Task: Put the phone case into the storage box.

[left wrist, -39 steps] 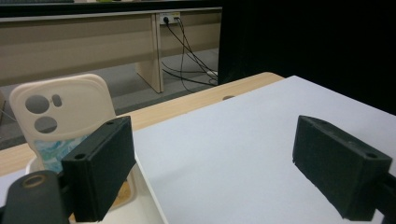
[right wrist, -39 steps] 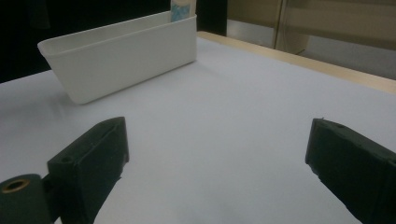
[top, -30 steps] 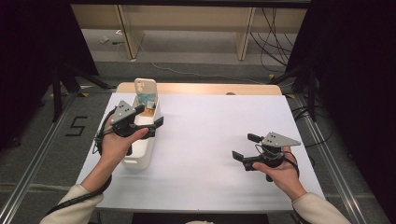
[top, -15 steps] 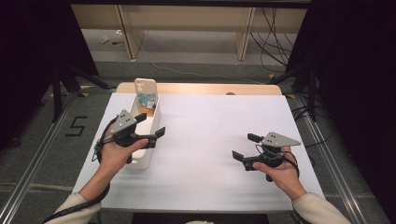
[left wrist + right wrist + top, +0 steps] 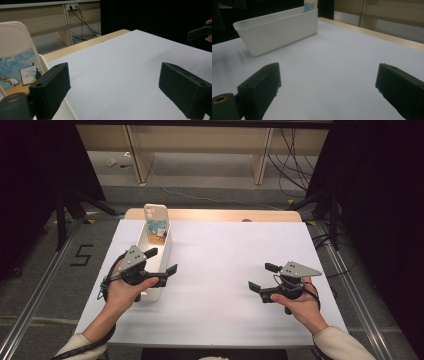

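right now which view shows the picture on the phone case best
The left gripper view: the phone case stands close, its painted mountain scene clear. The high view shows it small, upright in the white bin. The right gripper view catches just a blue sliver.

phone case in bin, left on table

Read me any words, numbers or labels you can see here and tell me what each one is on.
"5": black figure marked on the grey floor left of the table.
Phone case standing in the white bin: a painted mountain scene with a figure, no readable words.
Left gripper and right gripper: no readable markings.
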`<state>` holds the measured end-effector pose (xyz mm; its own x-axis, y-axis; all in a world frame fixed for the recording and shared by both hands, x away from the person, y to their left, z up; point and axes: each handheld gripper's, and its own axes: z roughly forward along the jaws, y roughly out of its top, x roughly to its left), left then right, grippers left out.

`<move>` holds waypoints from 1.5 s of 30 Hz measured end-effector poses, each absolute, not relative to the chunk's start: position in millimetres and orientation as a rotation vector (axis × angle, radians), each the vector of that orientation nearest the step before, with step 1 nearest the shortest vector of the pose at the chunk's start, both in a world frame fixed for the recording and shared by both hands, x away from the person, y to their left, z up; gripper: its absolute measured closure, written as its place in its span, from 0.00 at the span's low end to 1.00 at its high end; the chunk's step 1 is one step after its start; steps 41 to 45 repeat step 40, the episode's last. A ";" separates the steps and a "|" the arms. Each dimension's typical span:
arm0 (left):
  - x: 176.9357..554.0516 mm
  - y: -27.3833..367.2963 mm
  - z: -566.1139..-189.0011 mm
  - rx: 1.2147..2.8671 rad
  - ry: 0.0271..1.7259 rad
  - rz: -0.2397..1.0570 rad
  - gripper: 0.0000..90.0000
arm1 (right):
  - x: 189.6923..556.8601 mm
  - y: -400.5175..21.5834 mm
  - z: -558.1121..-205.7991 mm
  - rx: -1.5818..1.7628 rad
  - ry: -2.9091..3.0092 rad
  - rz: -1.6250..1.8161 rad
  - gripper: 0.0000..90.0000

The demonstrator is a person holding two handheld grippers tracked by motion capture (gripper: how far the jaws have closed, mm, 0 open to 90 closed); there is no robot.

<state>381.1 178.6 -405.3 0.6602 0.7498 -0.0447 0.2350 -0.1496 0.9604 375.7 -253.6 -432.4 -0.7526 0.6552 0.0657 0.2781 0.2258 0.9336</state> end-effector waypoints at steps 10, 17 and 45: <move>374.4 178.2 -411.0 1.717 0.790 0.541 0.10 | 375.5 -254.0 -432.2 0.862 2.168 1.535 0.08; 369.7 178.9 -415.6 1.725 0.789 0.534 0.10 | 375.6 -255.0 -431.9 0.855 2.167 1.539 0.08; 368.2 178.9 -417.1 1.721 0.785 0.527 0.05 | 375.9 -255.3 -432.6 0.857 2.169 1.546 0.08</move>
